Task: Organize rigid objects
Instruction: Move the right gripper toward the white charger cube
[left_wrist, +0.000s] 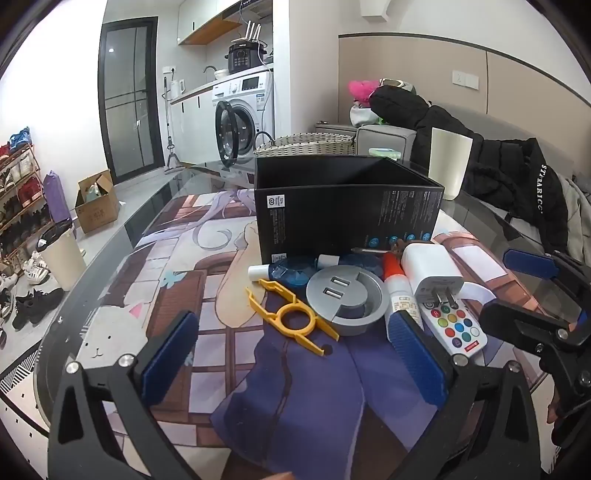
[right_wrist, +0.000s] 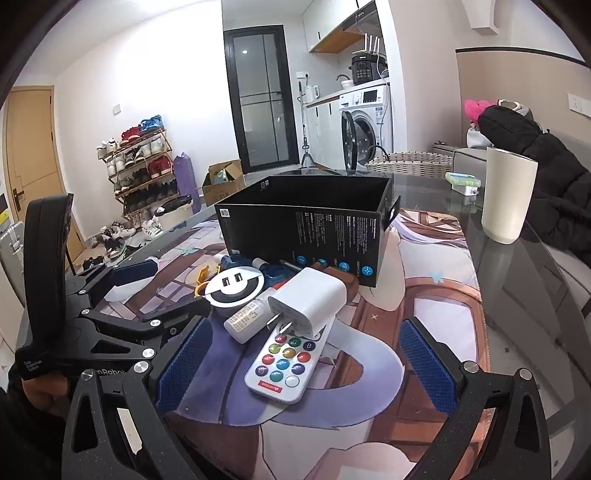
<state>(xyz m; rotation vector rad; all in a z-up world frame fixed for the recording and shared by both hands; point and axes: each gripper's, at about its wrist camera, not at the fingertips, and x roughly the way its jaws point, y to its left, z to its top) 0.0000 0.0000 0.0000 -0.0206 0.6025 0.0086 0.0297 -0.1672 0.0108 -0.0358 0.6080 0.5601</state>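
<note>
Two grippers hover above a printed desk mat on a glass table. Left gripper: jaws spread wide, nothing between the blue pads. Right gripper: jaws likewise spread wide, holding nothing; the remote control lies on the mat between its pads without touching either.

Task items form a tight cluster directly in front of an open black box:
- White charger block, prongs toward the cameras, resting on the far end of the remote control.
- White bottle with an orange cap, lying flat just left of the charger.
- Grey round USB hub, touching the bottle's left side.
- Yellow plastic tool, flat on the mat, left of the hub.
- Blue item with white caps behind the hub, against the box wall; its kind cannot be told.

Obstructions: the box wall stands upright immediately behind the cluster. In the left wrist view the right gripper's frame crosses the right edge, beside the remote control.

Surroundings: a white cup stands well apart on the glass at right; a woven basket, washing machine and shoe rack lie beyond the table.
</note>
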